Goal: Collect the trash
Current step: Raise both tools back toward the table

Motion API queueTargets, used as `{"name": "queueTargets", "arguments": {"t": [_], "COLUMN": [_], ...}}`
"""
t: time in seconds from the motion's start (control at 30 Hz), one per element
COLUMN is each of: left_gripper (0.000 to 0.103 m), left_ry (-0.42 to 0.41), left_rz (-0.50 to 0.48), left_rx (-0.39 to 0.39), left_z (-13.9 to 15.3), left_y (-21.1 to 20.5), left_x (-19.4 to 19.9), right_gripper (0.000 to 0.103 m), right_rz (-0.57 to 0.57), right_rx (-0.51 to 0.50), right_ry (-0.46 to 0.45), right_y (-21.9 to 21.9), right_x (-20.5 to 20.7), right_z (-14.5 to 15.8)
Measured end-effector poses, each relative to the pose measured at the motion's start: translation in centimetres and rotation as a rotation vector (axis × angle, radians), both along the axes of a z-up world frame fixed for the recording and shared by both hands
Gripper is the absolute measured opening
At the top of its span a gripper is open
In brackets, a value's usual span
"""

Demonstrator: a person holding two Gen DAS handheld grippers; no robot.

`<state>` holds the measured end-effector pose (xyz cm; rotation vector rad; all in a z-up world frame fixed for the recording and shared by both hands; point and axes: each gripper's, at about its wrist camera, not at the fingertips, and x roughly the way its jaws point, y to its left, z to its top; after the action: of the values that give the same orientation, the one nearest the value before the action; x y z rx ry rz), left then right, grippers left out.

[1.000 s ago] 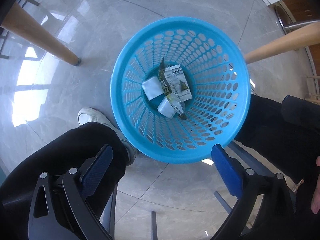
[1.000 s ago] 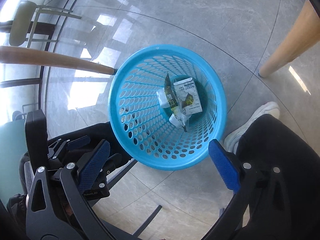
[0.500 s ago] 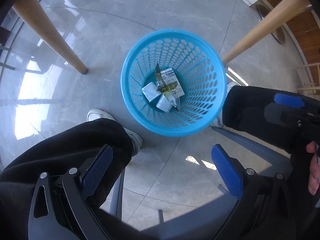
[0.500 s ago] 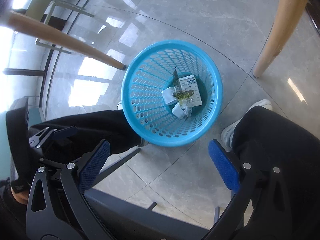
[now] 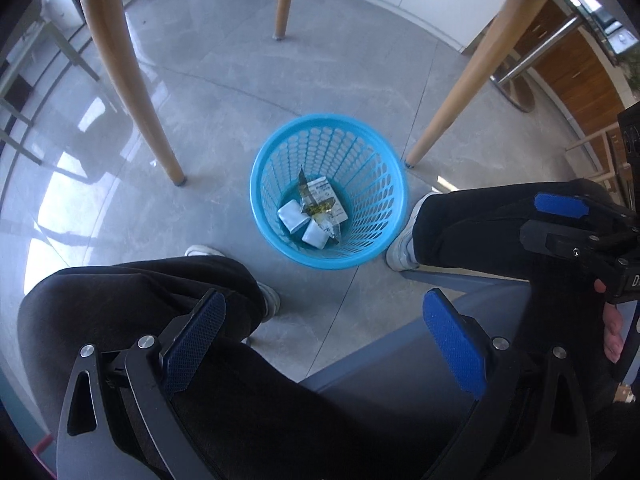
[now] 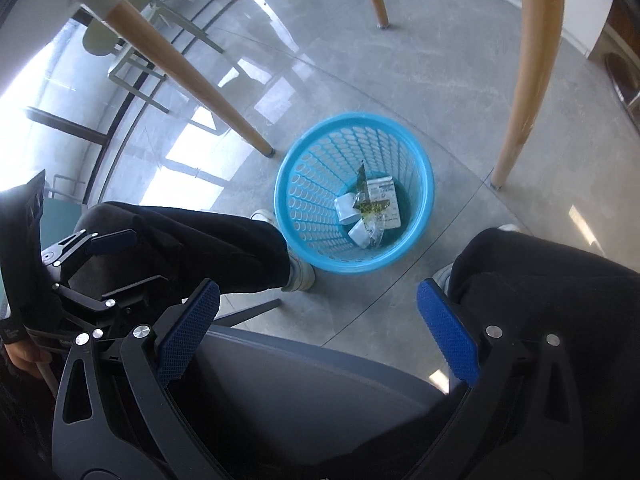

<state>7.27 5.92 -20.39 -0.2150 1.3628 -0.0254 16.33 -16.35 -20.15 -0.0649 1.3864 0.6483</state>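
A blue perforated trash basket stands on the grey floor between the person's feet; it also shows in the right wrist view. Several pieces of trash lie at its bottom: white packets, a printed wrapper and a green torn wrapper. My left gripper is open and empty, high above the basket over the person's lap. My right gripper is open and empty, also well above the basket. Each gripper shows at the edge of the other's view.
Wooden table legs stand around the basket. The person's legs in black trousers and white shoes flank it. A grey chair seat lies below the grippers. Chairs stand at the far left.
Both grippers have risen far up and back from the basket, which now looks much smaller. More of the table legs, the chair seat and the person's legs have come into view.
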Motion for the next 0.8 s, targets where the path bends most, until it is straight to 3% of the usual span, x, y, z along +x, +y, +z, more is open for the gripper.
{"name": "queueTargets", "arguments": {"t": [0.13,0.43,0.8], "left_gripper": [0.097,0.097,0.097], "left_ry": [-0.084,-0.280,-0.460], "left_rz": [-0.003,0.064,0.087], "left_rx": [0.062,-0.008,0.050], "left_z": [2.5,10.0,17.8], "left_y": [-0.1,0.8,0.4], "left_x": [-1.3,-3.9,-4.1], "right_gripper": [0.094,0.094,0.094], "right_rz": [0.016,0.056,0.071], "right_rx": [0.008,0.064,0.221], "right_ry": [-0.113,-0.279,-0.448], "right_y": [-1.1,-3.3,-4.4], "right_x": [-1.5,-4.2,-5.3], "right_z": [3.7,11.8,21.7]}}
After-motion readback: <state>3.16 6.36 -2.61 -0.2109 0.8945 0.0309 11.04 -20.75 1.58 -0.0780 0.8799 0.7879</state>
